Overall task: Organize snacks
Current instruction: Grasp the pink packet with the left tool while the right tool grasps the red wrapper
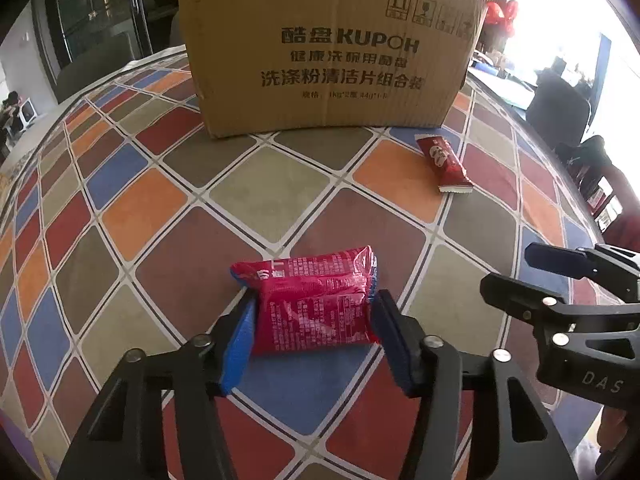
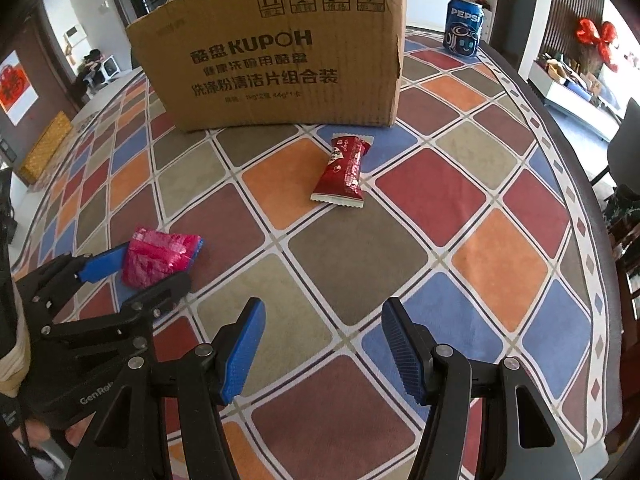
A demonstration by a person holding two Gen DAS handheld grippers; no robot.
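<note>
A pink snack packet [image 1: 316, 304] lies on the chequered tablecloth [image 1: 152, 224], and my left gripper [image 1: 312, 320] is shut on it, one blue pad pressing each side. The right wrist view shows the same grip from the side: left gripper [image 2: 156, 268], packet [image 2: 160, 256]. A red wrapped snack bar [image 1: 444, 164] [image 2: 344, 168] lies loose near the cardboard box [image 1: 328, 52] [image 2: 276, 60]. My right gripper [image 2: 324, 344] stands open over the cloth with nothing between its fingers. It also shows at the right of the left wrist view [image 1: 510, 270].
A blue Pepsi can [image 2: 464, 26] stands upright at the back right, beside the box. The table's dark rounded edge [image 2: 568, 152] curves along the right, with chairs beyond it. Bare tablecloth [image 2: 360, 248] lies between the grippers and the box.
</note>
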